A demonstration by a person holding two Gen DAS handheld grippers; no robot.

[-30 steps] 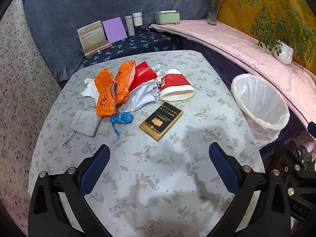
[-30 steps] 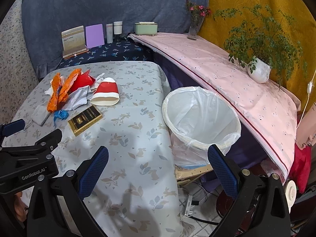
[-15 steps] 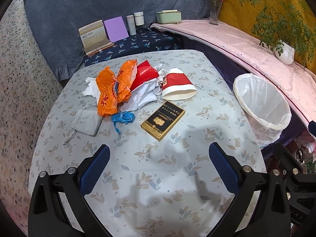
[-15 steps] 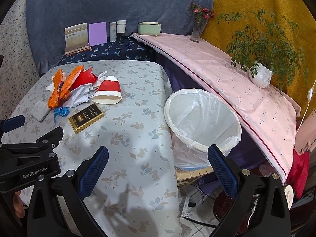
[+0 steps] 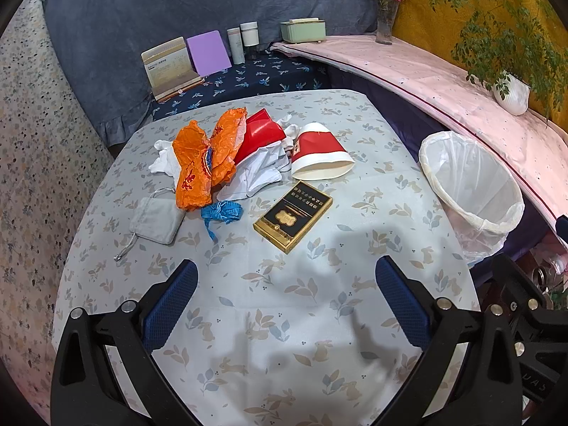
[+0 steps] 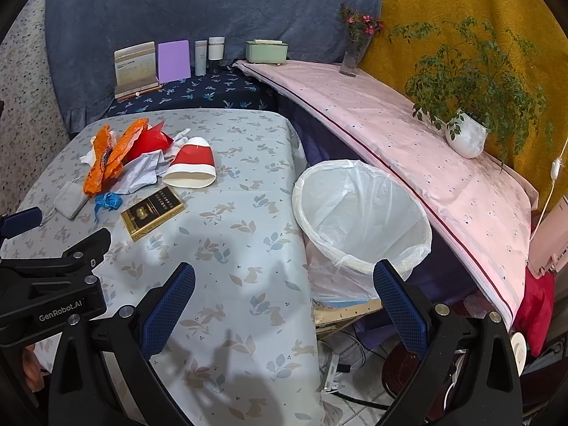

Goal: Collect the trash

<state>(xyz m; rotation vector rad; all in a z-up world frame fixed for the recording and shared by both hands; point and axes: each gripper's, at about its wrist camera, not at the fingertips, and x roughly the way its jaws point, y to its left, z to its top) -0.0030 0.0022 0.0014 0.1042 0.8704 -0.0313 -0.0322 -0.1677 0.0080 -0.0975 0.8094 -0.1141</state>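
Note:
Trash lies on the table (image 5: pixel 269 319): an orange plastic wrapper (image 5: pixel 204 163), a red bag (image 5: pixel 261 133) over crumpled white paper (image 5: pixel 255 177), a tipped red-and-white paper cup (image 5: pixel 321 158), a blue scrap (image 5: pixel 220 213), a black-and-gold box (image 5: pixel 293 216) and a grey pouch (image 5: pixel 154 220). A bin lined with a white bag (image 5: pixel 468 191) stands at the table's right edge. My left gripper (image 5: pixel 285 305) hangs open over the near tabletop, short of the box. My right gripper (image 6: pixel 284 309) is open above the table's right edge, near the bin (image 6: pixel 362 220).
Behind the table a dark shelf holds a card stand (image 5: pixel 170 67), a purple board (image 5: pixel 209 53), two bottles (image 5: pixel 243 44) and a green box (image 5: pixel 303 30). A pink-covered ledge (image 6: pixel 408 149) carries a vase (image 6: pixel 351 56) and a potted plant (image 6: pixel 465 135). Cables lie on the floor (image 6: pixel 355 372).
Both grippers have drawn back and risen slightly, so the trash and the bin sit a little farther off. Nothing was taken hold of; the jaws stay equally wide.

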